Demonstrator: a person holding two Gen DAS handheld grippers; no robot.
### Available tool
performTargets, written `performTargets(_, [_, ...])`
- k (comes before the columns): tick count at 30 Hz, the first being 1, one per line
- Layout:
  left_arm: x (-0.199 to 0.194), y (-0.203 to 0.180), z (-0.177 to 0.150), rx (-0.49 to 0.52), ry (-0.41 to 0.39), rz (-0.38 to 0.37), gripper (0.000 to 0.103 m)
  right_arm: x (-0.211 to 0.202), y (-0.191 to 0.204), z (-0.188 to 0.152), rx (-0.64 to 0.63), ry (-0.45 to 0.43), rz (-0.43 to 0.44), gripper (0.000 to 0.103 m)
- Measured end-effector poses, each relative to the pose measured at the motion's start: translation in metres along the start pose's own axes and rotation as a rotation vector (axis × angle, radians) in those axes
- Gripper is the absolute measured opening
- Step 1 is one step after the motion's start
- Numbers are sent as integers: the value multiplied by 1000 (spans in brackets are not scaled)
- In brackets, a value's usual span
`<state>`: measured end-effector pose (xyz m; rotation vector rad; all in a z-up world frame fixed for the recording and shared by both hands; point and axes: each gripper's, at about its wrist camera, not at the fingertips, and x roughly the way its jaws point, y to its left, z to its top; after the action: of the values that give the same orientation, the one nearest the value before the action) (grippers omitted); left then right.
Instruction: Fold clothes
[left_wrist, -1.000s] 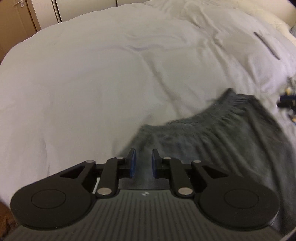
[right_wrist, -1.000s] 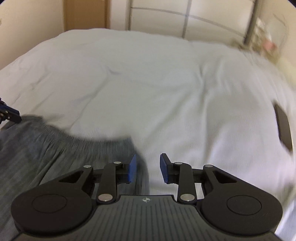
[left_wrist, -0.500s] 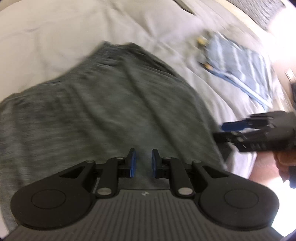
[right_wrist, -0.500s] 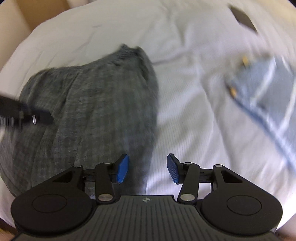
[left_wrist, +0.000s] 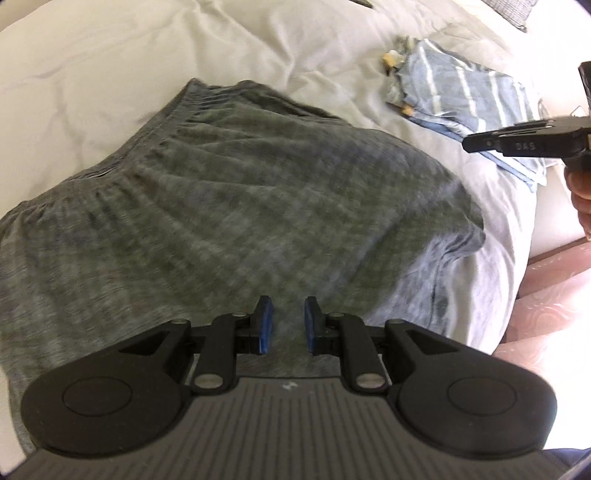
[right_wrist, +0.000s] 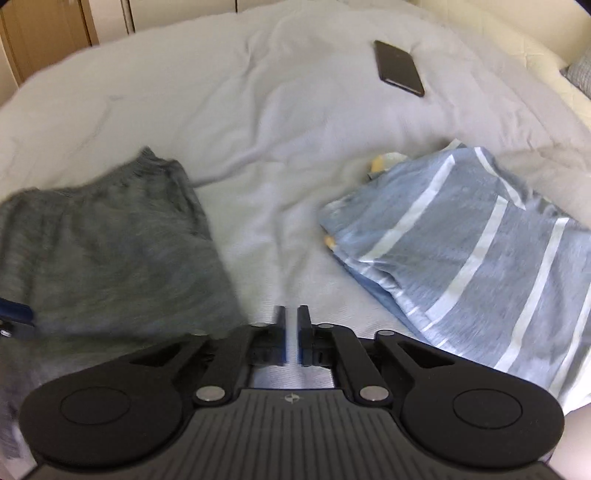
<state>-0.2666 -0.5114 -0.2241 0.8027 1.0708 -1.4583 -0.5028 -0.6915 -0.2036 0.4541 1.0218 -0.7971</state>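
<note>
Since half a second ago, the right tool (right_wrist: 291, 334) has narrowed to a thin slit, holding nothing, and swung toward the striped blue garment (right_wrist: 476, 254). Grey shorts (left_wrist: 221, 199) lie spread on the bed (right_wrist: 258, 110), ready for folding. Left tool (left_wrist: 286, 321) hovers above them, moderately open, gripping nothing.

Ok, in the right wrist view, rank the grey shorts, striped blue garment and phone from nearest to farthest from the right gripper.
From the right gripper:
1. Grey shorts, lower left; too close to call against 2.
2. Striped blue garment, lower right.
3. Phone, plainly farthest, up the bed, right of centre.
</note>
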Motion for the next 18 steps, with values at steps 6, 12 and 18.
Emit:
performTargets(6, [-5, 20, -13, -39, 26, 63, 17, 7, 0, 0, 79, -12, 111, 27])
performTargets(12, [-8, 38, -25, -93, 36, 110, 17, 50, 13, 34, 21, -31, 226, 29])
performTargets(18, [-21, 52, -34, -135, 17, 155, 17, 116, 45, 66, -153, 70, 304, 9])
